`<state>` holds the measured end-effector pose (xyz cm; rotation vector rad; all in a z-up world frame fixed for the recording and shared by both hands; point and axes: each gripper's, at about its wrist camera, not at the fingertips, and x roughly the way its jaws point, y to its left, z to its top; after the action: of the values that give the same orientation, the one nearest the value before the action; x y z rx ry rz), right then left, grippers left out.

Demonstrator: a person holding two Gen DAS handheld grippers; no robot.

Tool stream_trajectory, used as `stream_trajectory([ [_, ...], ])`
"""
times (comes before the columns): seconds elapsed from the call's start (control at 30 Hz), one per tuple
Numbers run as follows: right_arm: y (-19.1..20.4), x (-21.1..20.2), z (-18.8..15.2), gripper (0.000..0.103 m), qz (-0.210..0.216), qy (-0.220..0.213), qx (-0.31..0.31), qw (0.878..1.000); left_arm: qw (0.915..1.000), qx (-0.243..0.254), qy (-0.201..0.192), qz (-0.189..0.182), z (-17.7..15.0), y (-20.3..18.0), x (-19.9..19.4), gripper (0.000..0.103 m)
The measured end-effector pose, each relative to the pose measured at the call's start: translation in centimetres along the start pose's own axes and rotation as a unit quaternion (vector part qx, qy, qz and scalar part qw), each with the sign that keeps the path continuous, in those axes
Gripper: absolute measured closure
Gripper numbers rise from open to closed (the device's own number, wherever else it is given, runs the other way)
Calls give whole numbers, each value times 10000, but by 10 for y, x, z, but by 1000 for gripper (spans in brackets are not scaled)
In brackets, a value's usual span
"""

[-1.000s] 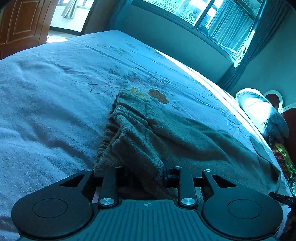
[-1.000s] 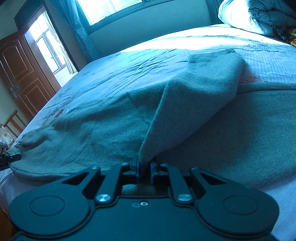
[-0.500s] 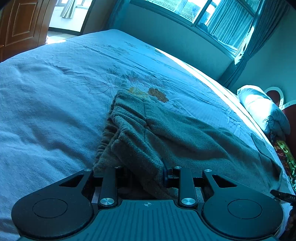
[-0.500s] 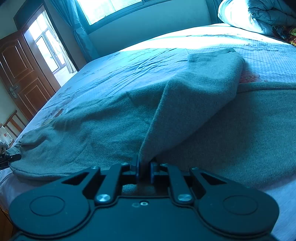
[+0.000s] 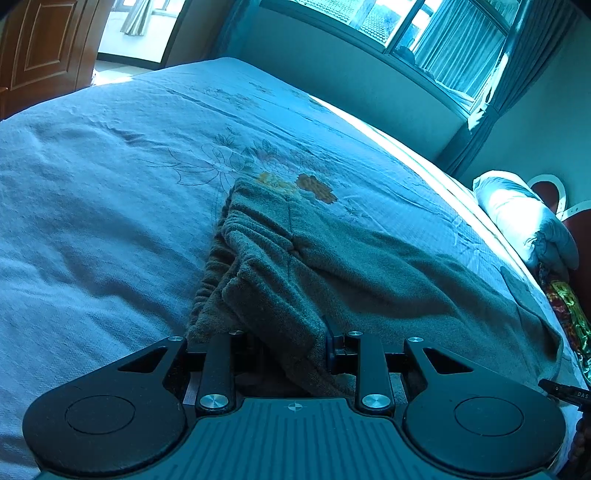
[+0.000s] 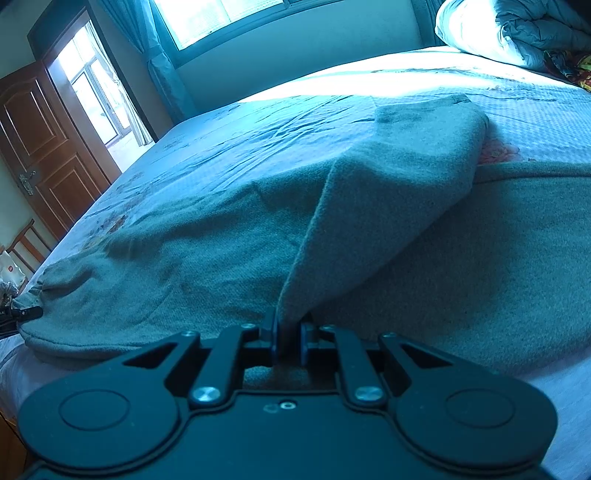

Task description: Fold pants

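Observation:
Grey-green fleece pants (image 5: pixel 332 266) lie spread on the bed. In the left wrist view the gathered waistband end bunches up right in front of my left gripper (image 5: pixel 288 343), whose jaws stand wide apart with a thick fold of the waistband lying between them. In the right wrist view my right gripper (image 6: pixel 287 341) is shut on the edge of a pant leg (image 6: pixel 388 192), which rises from the jaws as a lifted flap folded over the rest of the pants (image 6: pixel 166 258).
The bed (image 5: pixel 92 184) has a pale blue floral sheet. A rolled quilt (image 6: pixel 517 29) and a colourful item (image 5: pixel 565 306) lie at the head end. A wooden door (image 6: pixel 40 147), a window wall (image 5: pixel 369 55) and a chair (image 6: pixel 26 240) surround the bed.
The left wrist view has shifted slightly, the waistband sitting a little farther up. The right gripper still holds the pant leg and has barely moved.

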<state>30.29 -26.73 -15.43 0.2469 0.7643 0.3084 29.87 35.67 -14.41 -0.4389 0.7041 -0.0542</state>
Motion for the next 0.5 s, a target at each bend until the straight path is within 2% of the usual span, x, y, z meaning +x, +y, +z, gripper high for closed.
stream_trajectory([
  [0.4,1,0,1,100,-8,21,-9,10000,10000,12,33,31,2,-3,1,74],
  [0.5,1,-9,4,101,58,-186,54,9998,9997,39,-178,-149,10,-8,-7,74],
])
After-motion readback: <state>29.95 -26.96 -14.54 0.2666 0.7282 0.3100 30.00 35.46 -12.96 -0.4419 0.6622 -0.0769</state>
